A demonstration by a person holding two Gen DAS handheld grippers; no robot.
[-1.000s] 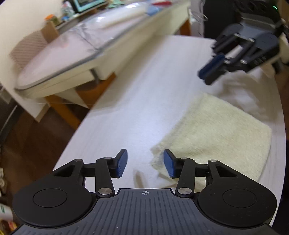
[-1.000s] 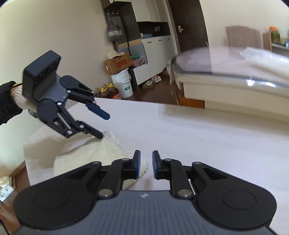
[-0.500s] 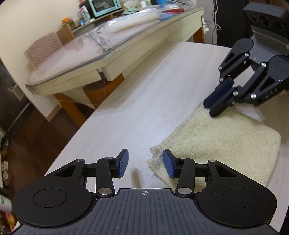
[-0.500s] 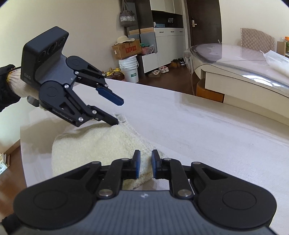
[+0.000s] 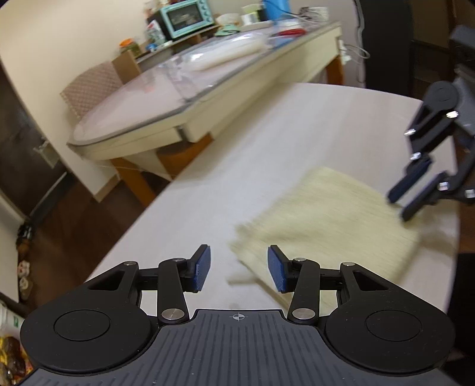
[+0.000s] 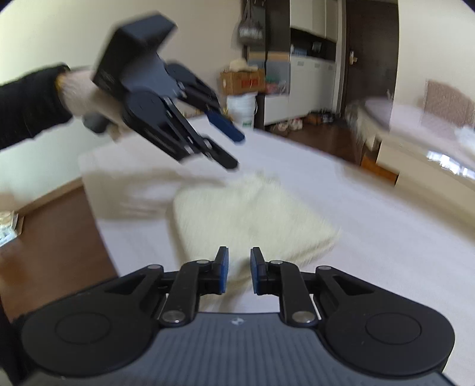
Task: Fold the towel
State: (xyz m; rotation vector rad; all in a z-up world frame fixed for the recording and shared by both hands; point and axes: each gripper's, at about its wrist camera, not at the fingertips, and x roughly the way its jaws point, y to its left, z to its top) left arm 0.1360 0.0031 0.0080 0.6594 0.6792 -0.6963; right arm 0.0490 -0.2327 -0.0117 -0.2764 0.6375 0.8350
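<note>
A cream towel (image 5: pixel 326 219) lies folded in a rough rectangle on the white table (image 5: pixel 267 142). My left gripper (image 5: pixel 239 270) hovers open just off the towel's near left corner, with nothing between its blue pads. In the right wrist view the towel (image 6: pixel 252 213) lies ahead of my right gripper (image 6: pixel 239 270), whose jaws stand a narrow gap apart and hold nothing. The left gripper (image 6: pixel 234 151) hangs above the towel's far corner, held by a gloved hand (image 6: pixel 86 101). The right gripper (image 5: pixel 412 196) floats over the towel's right edge.
A glass-topped table (image 5: pixel 178 98) with a plastic sheet stands beyond the white table, with a teal toaster oven (image 5: pixel 184 17) behind it. Wooden floor (image 5: pixel 59 225) lies off the table's left edge. A white bucket (image 6: pixel 242 110) and a cardboard box (image 6: pixel 242 80) stand by the cupboards.
Both grippers have drawn away from the towel. The left one has lifted off the far corner, and the right one has swung out toward the towel's right edge. The towel stays flat.
</note>
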